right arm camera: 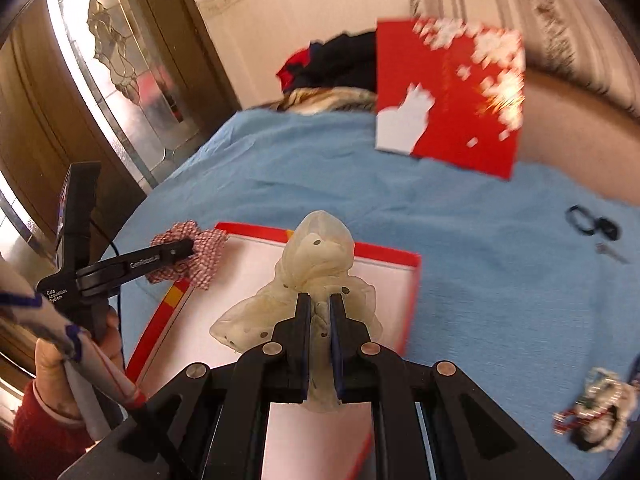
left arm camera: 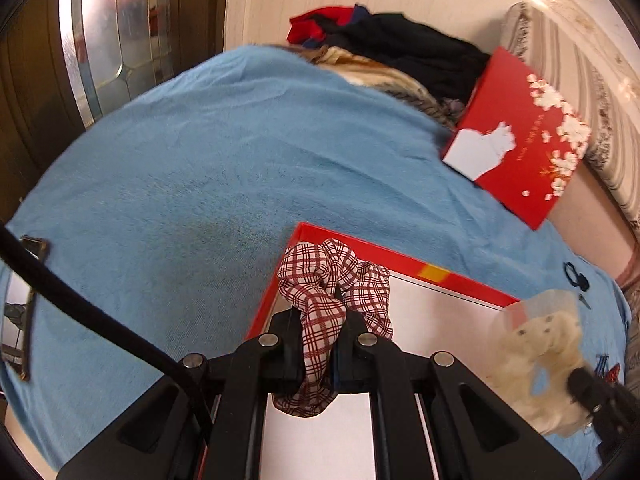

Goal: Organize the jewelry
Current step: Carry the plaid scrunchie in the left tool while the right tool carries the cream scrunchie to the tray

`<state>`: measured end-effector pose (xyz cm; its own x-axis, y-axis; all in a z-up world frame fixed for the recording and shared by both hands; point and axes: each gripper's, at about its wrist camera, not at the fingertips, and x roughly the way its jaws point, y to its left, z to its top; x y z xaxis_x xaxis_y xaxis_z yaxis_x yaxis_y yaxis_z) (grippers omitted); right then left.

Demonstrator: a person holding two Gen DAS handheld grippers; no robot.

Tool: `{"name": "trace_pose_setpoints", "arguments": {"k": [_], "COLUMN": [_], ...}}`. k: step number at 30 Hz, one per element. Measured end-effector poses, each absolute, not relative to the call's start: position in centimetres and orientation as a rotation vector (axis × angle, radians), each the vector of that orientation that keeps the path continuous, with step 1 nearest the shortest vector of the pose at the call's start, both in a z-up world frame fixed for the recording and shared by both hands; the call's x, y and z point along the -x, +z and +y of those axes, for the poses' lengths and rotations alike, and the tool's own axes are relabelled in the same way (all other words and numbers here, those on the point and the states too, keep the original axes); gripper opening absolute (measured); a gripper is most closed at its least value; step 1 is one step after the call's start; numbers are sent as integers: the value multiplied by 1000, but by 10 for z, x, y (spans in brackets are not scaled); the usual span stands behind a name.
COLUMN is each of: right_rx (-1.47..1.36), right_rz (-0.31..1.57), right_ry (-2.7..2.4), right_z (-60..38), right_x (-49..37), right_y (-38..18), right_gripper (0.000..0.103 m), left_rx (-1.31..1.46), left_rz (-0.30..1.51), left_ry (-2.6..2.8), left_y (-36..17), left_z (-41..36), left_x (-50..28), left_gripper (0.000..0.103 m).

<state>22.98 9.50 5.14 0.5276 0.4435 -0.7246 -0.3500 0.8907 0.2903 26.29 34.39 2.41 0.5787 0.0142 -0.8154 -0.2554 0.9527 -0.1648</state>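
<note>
Both scrunchies were held above the open red box (right arm camera: 412, 280), which lay on the blue blanket (left arm camera: 224, 152). Judged step: place each scrunchie into the box. To do it well, lower each one until the fabric rests on the white lining before letting go, and keep the two apart so they do not pile up (the box lid (left arm camera: 520, 140) stood propped near the far end, clear of the work).

Left hand-held gripper (left arm camera: 320, 344): jaws nearly closed, clamped on the red plaid scrunchie (left arm camera: 332, 280), over the box's far left corner.

Right hand-held gripper (right arm camera: 319, 320): jaws nearly closed, pinching the cream dotted scrunchie (right arm camera: 320, 264), over the lining.

Black hair ties (right arm camera: 592, 226) and another item (right arm camera: 596, 412) lay on the blanket, apparently still unsorted.
</note>
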Motion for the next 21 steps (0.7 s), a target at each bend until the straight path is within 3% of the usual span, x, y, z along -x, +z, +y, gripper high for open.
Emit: {"name": "trace_pose_setpoints", "arguments": {"k": [9, 12, 15, 18, 21], "right_rx": [-99, -99, -95, -80, -69], "right_rz": [960, 973, 988, 1001, 989], "right_ry": [475, 471, 468, 471, 470], "right_z": [127, 133, 141, 150, 150], "right_x": [-263, -272, -277, -281, -279], "right_y": [14, 9, 4, 1, 9], "right_gripper": [10, 10, 10, 17, 39], "left_rx": [293, 272, 266, 290, 298], "left_rz": [984, 978, 973, 964, 941], "left_ry": [152, 169, 181, 172, 167], "left_y": [1, 0, 1, 6, 17], "left_z": [347, 343, 342, 344, 344], "left_x": [-289, -289, -290, -286, -278], "left_gripper": [11, 15, 26, 34, 42]}}
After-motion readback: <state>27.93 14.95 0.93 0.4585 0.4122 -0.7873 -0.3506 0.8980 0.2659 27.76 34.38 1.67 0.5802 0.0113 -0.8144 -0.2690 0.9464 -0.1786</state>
